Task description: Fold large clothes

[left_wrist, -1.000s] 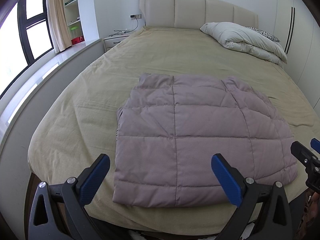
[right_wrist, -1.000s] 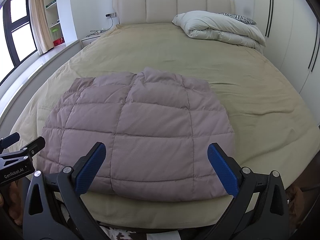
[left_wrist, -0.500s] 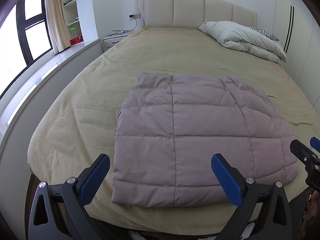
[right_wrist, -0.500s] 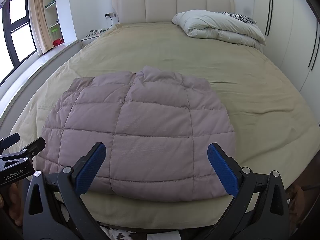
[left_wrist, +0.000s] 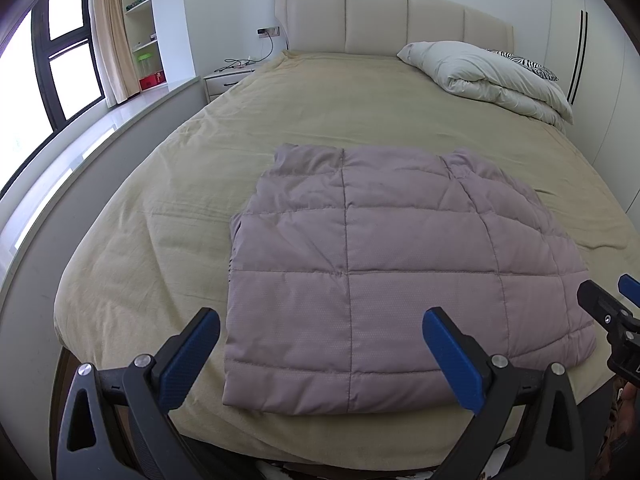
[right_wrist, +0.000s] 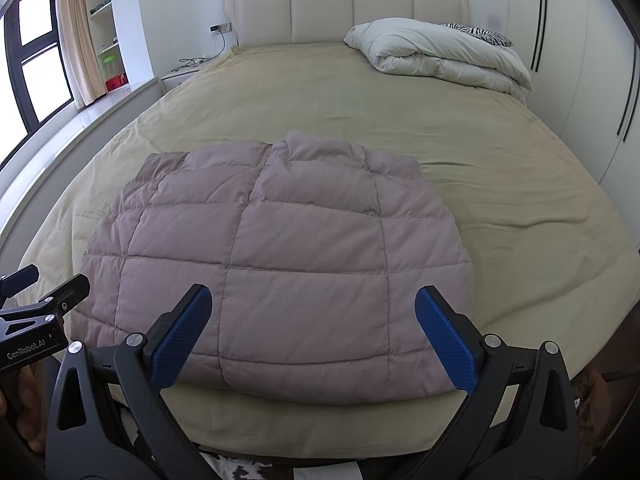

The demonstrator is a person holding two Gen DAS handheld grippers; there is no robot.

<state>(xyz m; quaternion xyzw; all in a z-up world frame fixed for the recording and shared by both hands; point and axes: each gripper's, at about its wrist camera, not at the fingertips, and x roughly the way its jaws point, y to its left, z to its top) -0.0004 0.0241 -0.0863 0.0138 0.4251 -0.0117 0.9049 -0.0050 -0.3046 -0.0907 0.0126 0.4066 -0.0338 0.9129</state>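
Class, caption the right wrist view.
Open right gripper hovers over folded mauve quilted jacket on the bed.

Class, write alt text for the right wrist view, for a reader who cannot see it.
A mauve quilted jacket lies folded flat near the foot of a bed with a beige cover. The open right gripper hangs over the jacket's near edge, holding nothing; the left gripper shows at the left edge. A folded white duvet sits by the headboard.
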